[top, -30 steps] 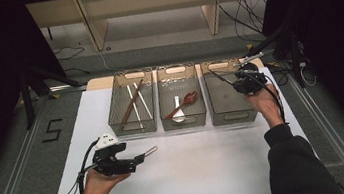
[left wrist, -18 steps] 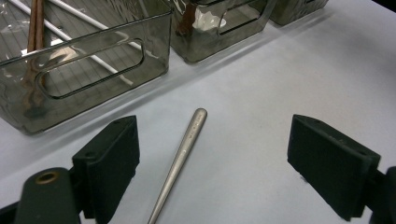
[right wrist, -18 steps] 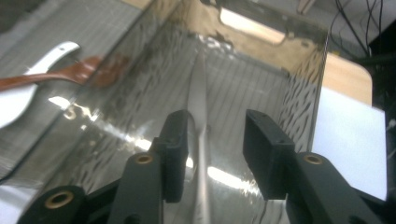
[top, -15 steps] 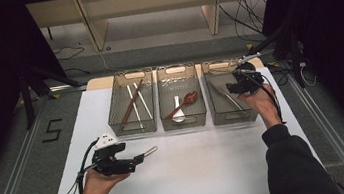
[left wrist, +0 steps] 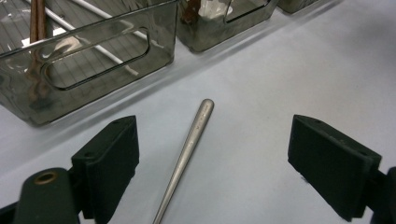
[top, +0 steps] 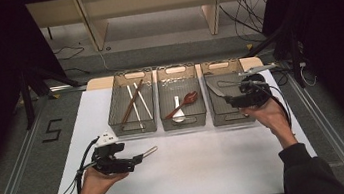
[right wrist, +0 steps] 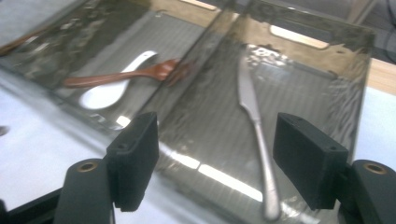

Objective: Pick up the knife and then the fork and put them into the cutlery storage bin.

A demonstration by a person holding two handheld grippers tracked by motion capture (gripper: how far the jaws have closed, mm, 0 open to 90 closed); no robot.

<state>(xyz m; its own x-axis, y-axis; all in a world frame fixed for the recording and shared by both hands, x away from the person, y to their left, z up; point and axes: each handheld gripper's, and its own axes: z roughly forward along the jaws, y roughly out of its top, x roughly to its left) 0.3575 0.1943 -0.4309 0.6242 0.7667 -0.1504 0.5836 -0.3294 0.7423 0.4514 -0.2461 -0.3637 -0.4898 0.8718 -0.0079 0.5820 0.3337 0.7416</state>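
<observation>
Held low over the white counter [top: 210,172], the left hand-held gripper [top: 135,161] is kept spread, unmoved, with a metal handle [left wrist: 189,149] lying untouched between its jaws. Free counter is left around it. Farther right, the right hand-held gripper [top: 228,100] has just been opened above the right bin [top: 233,116] and drawn back from it; the knife [right wrist: 254,126] is seen lying inside.

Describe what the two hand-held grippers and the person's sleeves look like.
Both tools are black. The left hand-held gripper carries a white block on top and trails a black cable; its jaws are chunky matte black blocks on arms with brass-coloured pivot holes. The right hand-held gripper has the same blocks and also trails black cable. The right arm wears a dark long sleeve.
</observation>
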